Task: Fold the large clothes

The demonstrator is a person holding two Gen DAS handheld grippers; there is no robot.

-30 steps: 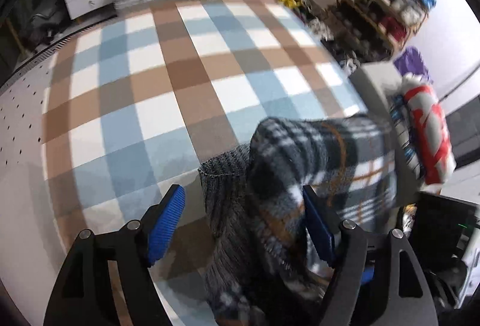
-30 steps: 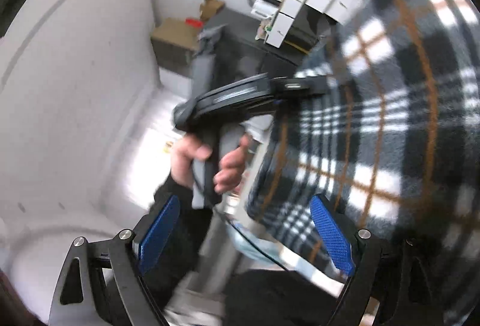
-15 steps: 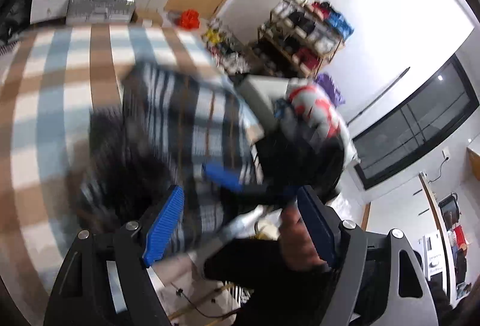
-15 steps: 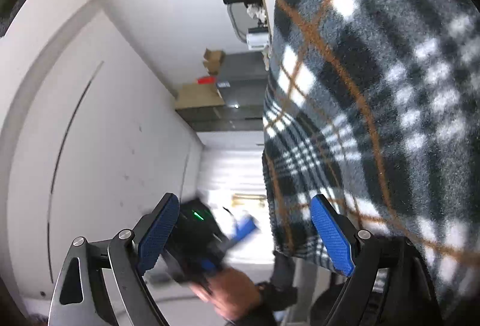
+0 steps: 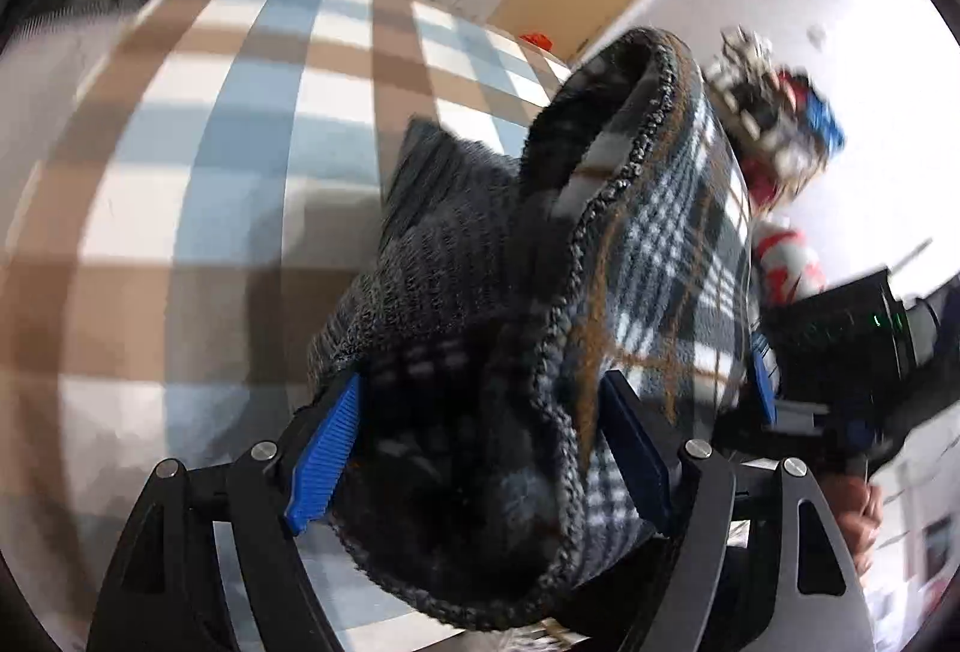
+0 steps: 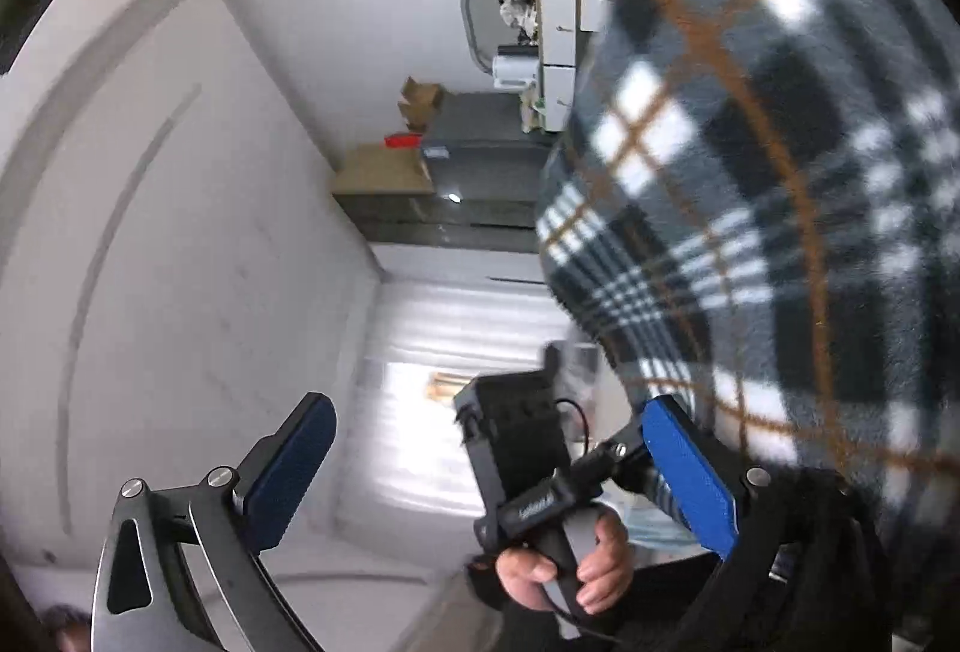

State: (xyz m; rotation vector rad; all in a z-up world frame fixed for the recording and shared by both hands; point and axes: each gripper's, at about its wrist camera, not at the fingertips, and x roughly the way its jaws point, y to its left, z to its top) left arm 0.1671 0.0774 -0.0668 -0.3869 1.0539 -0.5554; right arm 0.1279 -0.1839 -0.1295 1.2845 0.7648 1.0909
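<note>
— Fleece, thick and floppy: plaid blanket (image 5: 654, 244) bunched between the left gripper (image 5: 480, 448) pads, clamped, above the checked cloth (image 5: 240, 159)

— Best taken by the braided hem; right gripper (image 6: 486, 478) just spread wide, nothing held, blanket hanging beside it on the right

My left gripper (image 5: 480, 448) pinches a bunched fold of plaid garment (image 5: 660, 244) between its blue pads. My right gripper (image 6: 486, 478), jaws just widening, stands empty, the fabric brushing its three o'clock finger.
</note>
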